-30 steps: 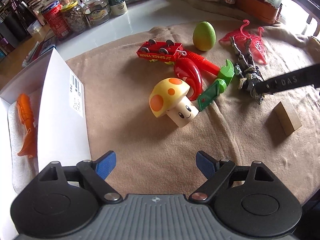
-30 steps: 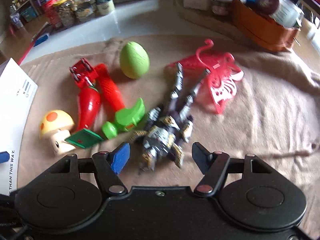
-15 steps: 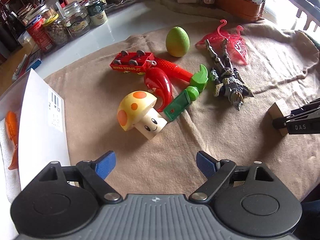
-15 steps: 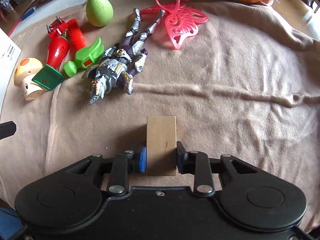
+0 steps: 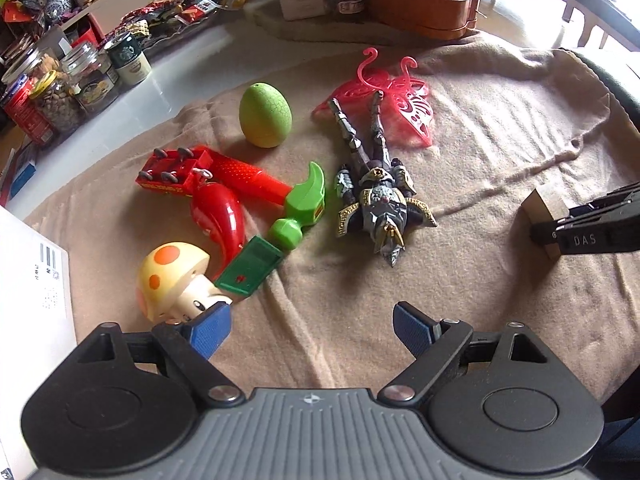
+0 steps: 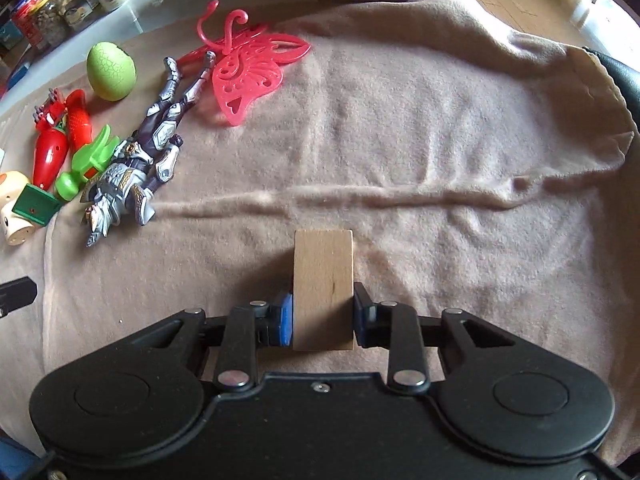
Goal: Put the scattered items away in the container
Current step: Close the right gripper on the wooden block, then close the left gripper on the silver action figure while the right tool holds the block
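My right gripper is shut on a wooden block, which shows at the right edge of the left wrist view as the wooden block. My left gripper is open over the beige blanket, its left pad just in front of the mushroom toy. Ahead lie an armoured action figure, a green egg, a pink butterfly, a red train, a red chili toy and a green-headed toy hammer.
A white box stands at the left edge. Jars and cans line the bare table beyond the blanket, and a brown tray with containers sits at the back. The blanket's right half holds nothing but folds.
My right gripper came off the action figure, moved right and shut on the wooden block. My left gripper slid right, away from the white box, bringing the mushroom toy close to its left pad.
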### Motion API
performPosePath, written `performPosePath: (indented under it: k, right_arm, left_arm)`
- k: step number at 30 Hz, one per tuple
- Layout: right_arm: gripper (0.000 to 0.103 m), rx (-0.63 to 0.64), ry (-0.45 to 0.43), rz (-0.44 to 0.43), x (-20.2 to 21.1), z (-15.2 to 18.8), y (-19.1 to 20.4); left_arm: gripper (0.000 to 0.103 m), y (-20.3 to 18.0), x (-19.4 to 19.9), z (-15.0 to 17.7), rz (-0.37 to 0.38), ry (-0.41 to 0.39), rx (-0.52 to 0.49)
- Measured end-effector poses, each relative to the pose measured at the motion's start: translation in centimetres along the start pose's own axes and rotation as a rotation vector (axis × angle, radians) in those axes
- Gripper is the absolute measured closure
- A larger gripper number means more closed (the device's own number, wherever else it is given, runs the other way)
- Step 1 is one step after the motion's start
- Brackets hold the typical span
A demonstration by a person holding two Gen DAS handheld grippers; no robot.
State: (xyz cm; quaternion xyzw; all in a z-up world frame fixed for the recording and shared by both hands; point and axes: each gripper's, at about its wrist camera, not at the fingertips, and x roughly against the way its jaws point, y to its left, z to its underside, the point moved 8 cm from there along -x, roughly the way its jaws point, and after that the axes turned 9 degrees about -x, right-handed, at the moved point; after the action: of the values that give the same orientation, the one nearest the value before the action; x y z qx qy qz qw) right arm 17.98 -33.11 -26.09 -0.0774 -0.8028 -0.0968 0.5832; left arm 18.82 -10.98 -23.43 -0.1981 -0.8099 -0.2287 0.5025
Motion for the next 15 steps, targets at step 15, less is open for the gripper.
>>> performPosePath:
  k: [15]
  right_arm:
    - [0.072,0.052,0.069,-0.064,0.1,0.1,-0.7]
  left_arm:
    - [0.013,-2.3,-3.2,-8.0,-0.038,0.019,0.044]
